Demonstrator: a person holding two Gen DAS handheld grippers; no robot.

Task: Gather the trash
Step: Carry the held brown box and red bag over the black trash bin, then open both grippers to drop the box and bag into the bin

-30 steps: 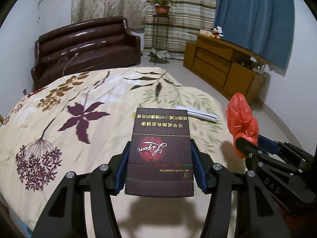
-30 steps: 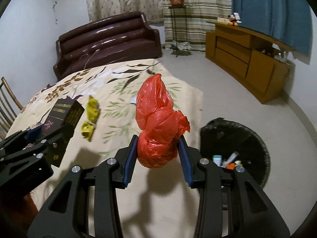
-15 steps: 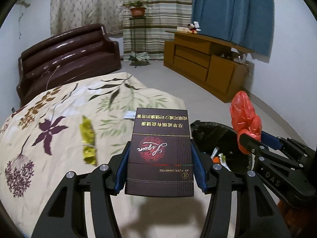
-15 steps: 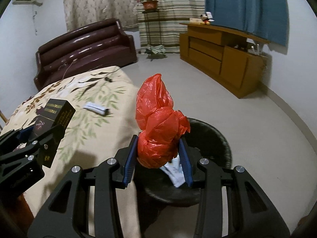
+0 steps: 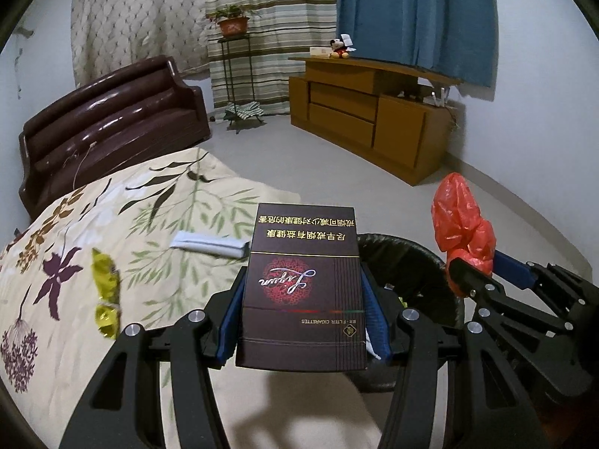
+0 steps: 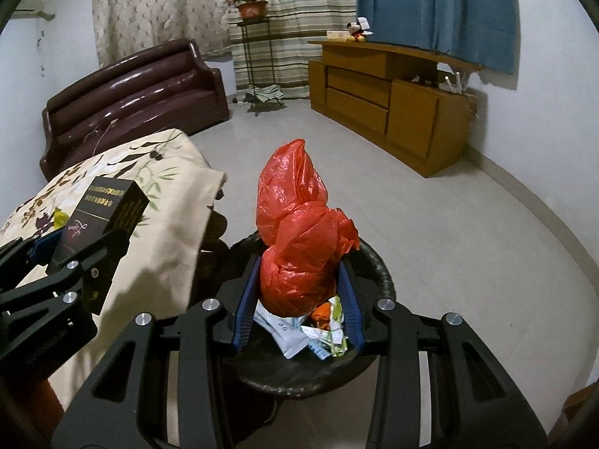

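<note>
My left gripper (image 5: 303, 314) is shut on a dark maroon cigarette box (image 5: 303, 284), its blue pads pressed to both long sides. The box hangs over the bed's edge, beside a black trash bin (image 5: 423, 262). My right gripper (image 6: 297, 299) is shut on a crumpled red plastic bag (image 6: 299, 247), directly above the bin (image 6: 378, 273), which holds several wrappers (image 6: 318, 329). In the left wrist view the red bag (image 5: 462, 220) and right gripper (image 5: 483, 265) show at the right. In the right wrist view the box (image 6: 101, 220) and left gripper (image 6: 71, 247) show at the left.
On the floral bedspread (image 5: 75, 292) lie a yellow wrapper (image 5: 106, 292) and a white packet (image 5: 209, 245). A dark brown sofa (image 5: 112, 127) stands behind the bed. A wooden cabinet (image 5: 374, 119) lines the right wall, and grey floor (image 6: 468, 232) lies between them.
Both grippers have swung right from over the bed to the bin, each keeping its load. The red bag now hangs over the bin; the box is at the bed's edge.
</note>
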